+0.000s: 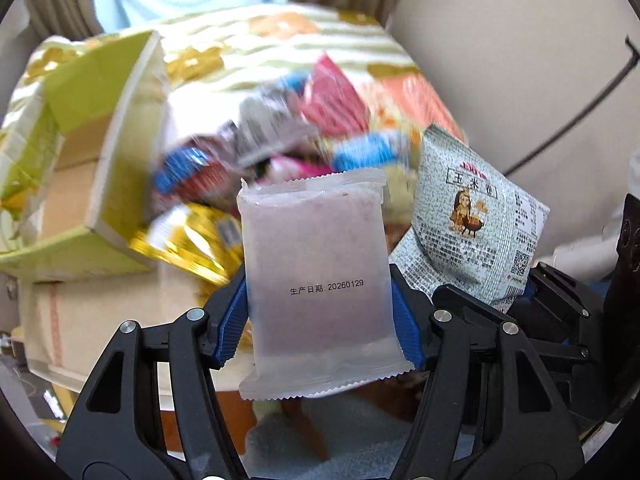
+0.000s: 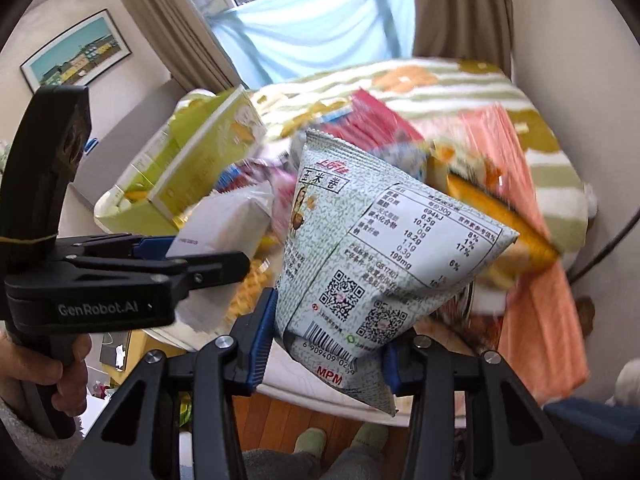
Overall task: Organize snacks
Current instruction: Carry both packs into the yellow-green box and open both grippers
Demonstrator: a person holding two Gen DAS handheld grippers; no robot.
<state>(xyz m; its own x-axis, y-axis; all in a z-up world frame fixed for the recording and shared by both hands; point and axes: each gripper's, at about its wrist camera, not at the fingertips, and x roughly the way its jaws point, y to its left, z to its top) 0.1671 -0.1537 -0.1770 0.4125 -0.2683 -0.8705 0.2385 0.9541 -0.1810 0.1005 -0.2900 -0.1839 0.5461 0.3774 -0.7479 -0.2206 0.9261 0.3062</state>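
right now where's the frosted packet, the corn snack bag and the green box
frosted packet (image 1: 316,280), left wrist view, printed date line
corn snack bag (image 2: 384,248), right wrist view, nutrition panel
green box (image 1: 100,76), left wrist view, raised flap

on my left gripper (image 1: 320,300) i see matte black plastic linkage arms with triangular cut-outs, silver round pivot screws and ribbed blue pads (image 1: 232,320) on the fingers. my right gripper (image 2: 326,336) has the same black arms, silver screws and ribbed blue pads (image 2: 260,340). from the right wrist view, the left unit's side reads "genrobot.ai" in grey, above a curved black handle in a bare-skinned left hand (image 2: 60,376) with a fuzzy whitish sleeve.
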